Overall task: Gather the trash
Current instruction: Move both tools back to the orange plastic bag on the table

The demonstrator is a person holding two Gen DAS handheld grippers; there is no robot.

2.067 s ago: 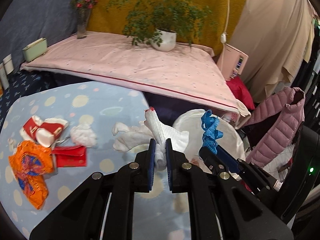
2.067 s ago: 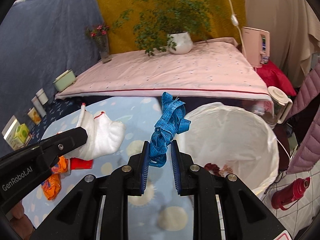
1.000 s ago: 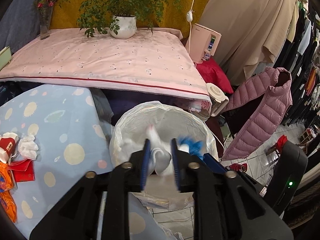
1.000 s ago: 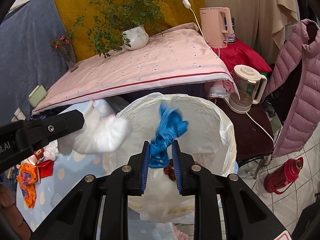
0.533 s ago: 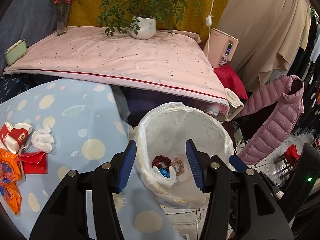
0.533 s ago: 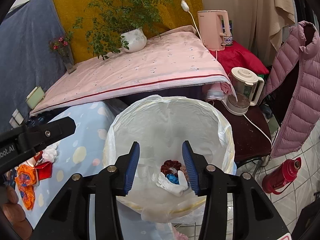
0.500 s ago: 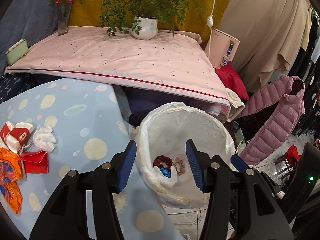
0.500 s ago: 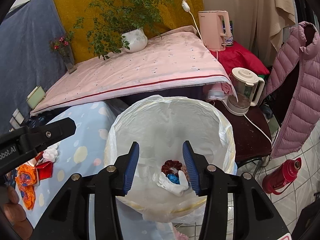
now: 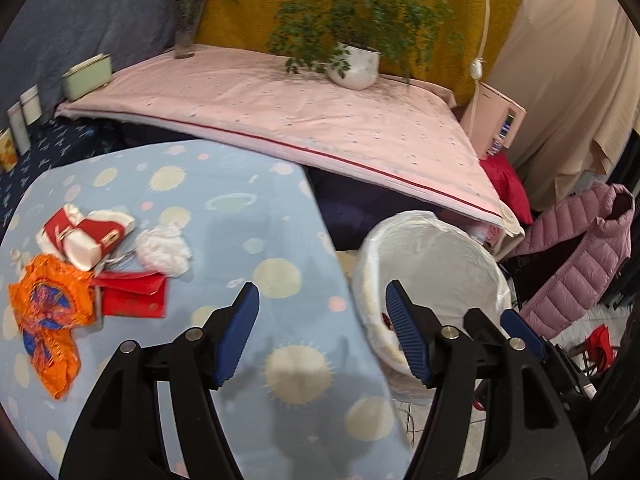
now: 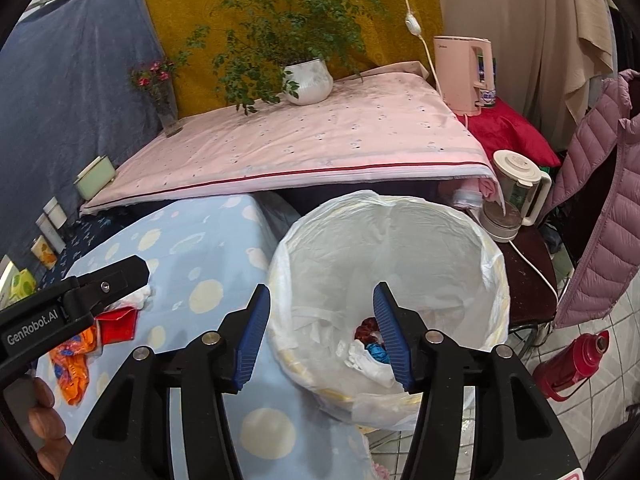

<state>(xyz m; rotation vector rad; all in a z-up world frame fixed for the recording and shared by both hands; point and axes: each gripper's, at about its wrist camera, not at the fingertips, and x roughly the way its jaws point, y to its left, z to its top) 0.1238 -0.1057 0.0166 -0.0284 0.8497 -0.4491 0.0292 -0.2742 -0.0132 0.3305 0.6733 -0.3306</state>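
Note:
A white-lined trash bin (image 10: 400, 216) stands beside the blue dotted table (image 9: 240, 216); it also shows in the left wrist view (image 9: 436, 248). Inside lie a white cloth (image 10: 366, 362), a blue tape (image 10: 378, 352) and a dark red item (image 10: 366, 326). On the table's left lie an orange wrapper (image 9: 48, 304), a red packet (image 9: 134, 294), a red-and-white carton (image 9: 86, 236) and a white crumpled tissue (image 9: 164, 246). My left gripper (image 9: 322, 334) is open and empty over the table's right edge. My right gripper (image 10: 322, 336) is open and empty above the bin.
A pink-covered surface (image 9: 300, 120) with a potted plant (image 9: 354, 64) and a flower vase (image 9: 184, 36) stands behind. A pink kettle (image 10: 464, 76), a blender jug (image 10: 512, 196), a pink jacket (image 10: 600, 208) and a red thermos (image 10: 572, 364) are at the right.
Both grippers opened over the bin and dropped the white cloth and the blue tape in. The left gripper has since swung left over the table; the right one stays above the bin.

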